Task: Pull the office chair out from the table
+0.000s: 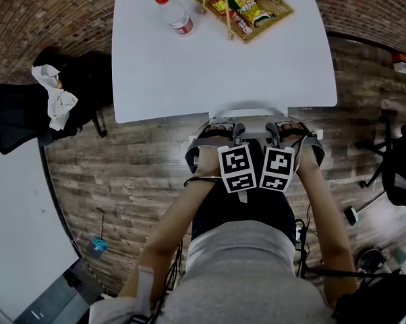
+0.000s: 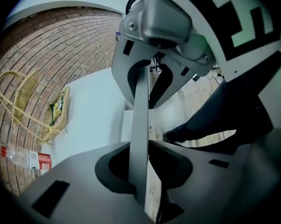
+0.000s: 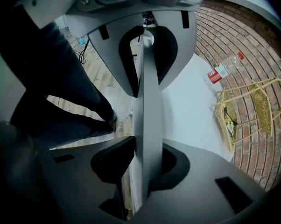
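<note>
Clamping thin grey top rim of office chair back (image 1: 247, 111): left claw (image 2: 141, 125), pads pressed on both faces of rim. Right claw (image 3: 150, 125) closed on same rim, just beside left claw, at its 3 o'clock. Chair tucked in at 6 o'clock edge of white rectangular counter (image 1: 223, 59). Clear plastic bottle with red cap (image 1: 175, 12) lying at 11 o'clock on counter. Yellow wicker rack (image 1: 247, 5) at 1 o'clock.

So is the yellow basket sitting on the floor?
No, the basket sits on top of the white table, near its far edge.
</note>
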{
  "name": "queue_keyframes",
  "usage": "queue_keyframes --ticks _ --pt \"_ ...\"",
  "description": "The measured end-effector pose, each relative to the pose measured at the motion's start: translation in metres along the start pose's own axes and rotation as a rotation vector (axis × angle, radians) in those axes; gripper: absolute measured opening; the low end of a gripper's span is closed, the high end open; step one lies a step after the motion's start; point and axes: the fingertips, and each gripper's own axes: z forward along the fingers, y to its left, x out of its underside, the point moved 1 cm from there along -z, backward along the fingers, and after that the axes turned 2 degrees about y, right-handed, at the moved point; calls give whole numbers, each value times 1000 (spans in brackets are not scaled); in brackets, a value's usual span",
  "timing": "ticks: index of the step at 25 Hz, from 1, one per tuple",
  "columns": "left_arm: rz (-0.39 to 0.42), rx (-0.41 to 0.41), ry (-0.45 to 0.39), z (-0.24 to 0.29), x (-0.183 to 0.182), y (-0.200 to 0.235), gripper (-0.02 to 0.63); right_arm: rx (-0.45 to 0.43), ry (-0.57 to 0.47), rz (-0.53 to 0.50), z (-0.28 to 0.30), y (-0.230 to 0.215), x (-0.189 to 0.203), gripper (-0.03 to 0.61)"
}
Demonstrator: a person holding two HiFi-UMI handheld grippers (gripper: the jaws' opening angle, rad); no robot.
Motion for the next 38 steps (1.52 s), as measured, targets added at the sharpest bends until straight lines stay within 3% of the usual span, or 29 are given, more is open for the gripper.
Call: queue_keyframes --ticks 8,19,38 --pt "-12 21 31 -2 0 -5 87 -14 -2 4 -2 4 0 95" --pt "-49 37 55 -10 4 -46 86 -60 -34 -27 -13 45 -5 91" --pt "-60 74 13 -41 23 -168 86 -105 -50 10 -45 163 -29 86"
